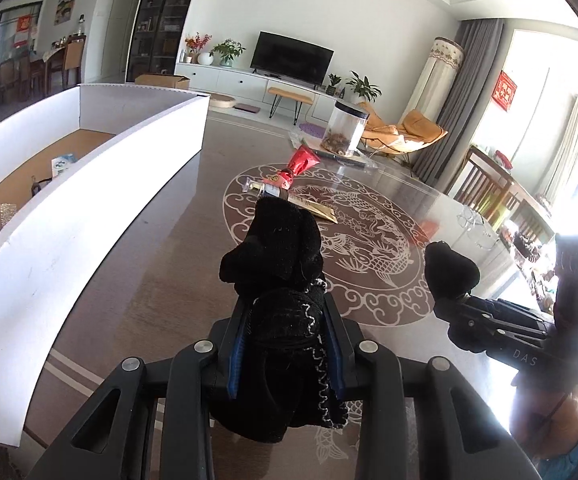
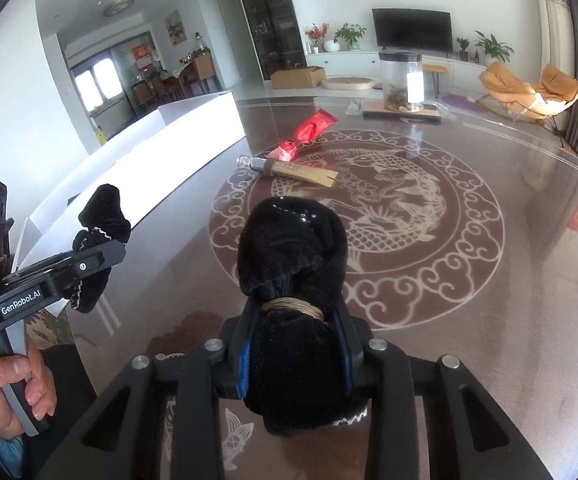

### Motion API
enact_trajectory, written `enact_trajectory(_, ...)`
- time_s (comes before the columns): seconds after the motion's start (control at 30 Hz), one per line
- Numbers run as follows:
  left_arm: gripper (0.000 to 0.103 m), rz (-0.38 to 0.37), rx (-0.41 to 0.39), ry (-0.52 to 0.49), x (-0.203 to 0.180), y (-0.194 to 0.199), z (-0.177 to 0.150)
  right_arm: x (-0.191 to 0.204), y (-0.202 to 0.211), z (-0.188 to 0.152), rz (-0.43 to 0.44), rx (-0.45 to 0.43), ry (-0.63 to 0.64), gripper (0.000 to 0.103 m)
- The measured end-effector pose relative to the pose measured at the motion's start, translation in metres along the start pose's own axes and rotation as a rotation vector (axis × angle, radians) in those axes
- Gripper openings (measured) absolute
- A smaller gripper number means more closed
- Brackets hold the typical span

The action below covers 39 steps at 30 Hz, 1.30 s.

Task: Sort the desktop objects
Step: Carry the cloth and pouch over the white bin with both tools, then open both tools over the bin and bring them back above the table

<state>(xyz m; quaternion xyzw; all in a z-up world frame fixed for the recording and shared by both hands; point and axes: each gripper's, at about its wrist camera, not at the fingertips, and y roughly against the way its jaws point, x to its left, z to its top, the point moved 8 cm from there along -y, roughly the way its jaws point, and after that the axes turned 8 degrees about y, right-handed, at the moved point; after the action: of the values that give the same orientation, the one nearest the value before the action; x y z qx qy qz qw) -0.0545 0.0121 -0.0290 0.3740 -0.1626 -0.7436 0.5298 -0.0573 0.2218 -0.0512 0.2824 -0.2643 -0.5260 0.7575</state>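
A red packet, a small glass bottle and a flat tan packet lie together on the counter, at the far rim of the round fish pattern in its middle. The red packet's twisted end touches the bottle, and the bottle lies end to end with the tan packet. They are well apart from every edge of the counter.

To their left a long white box runs along the counter's left edge. It is open at the top, with a few items on its brown floor. A bare strip of counter lies between its wall and the three things.

At the far edge a clear jar with a dark lid stands on a flat dark thing.

The near half of the counter is bare. Above it hang both tools, their fingers wrapped in black cloth. The left hand-held gripper has its jaws drawn together, with nothing but its own cloth between them. The right hand-held gripper is closed likewise and holds nothing. A hand grasps the left one's handle near the counter's near left corner.
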Motion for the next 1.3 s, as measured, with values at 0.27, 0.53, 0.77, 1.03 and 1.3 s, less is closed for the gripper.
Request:
enact_trajectory(0.27, 0.033, 0.175, -0.135, 0.177, 0.114, 0.085, 0.095, 0.106, -0.013, 0.125, 0.202, -0.134, 0.131, 0.033)
enact_trajectory(0.53, 0.033, 0.371, 0.041, 0.327, 0.238, 0.07, 0.106, 0.283, -0.101, 0.216, 0.374, -0.074, 0.382, 0.034)
enact_trajectory(0.77, 0.046, 0.386, 0.137, 0.423, 0.27, 0.053, 0.08, 0.357, -0.206, 0.206, 0.433, 0.185, 0.408, 0.045)
enact_trajectory(1.03, 0.064, 0.414, 0.04, 0.328, 0.238, 0.066, 0.081, 0.35, -0.2, 0.196, 0.491, 0.167, 0.336, 0.079)
enact_trajectory(1.3, 0.082, 0.241, -0.121, 0.155, 0.122, 0.093, 0.09, 0.212, -0.098, 0.173, 0.317, -0.092, 0.301, 0.098)
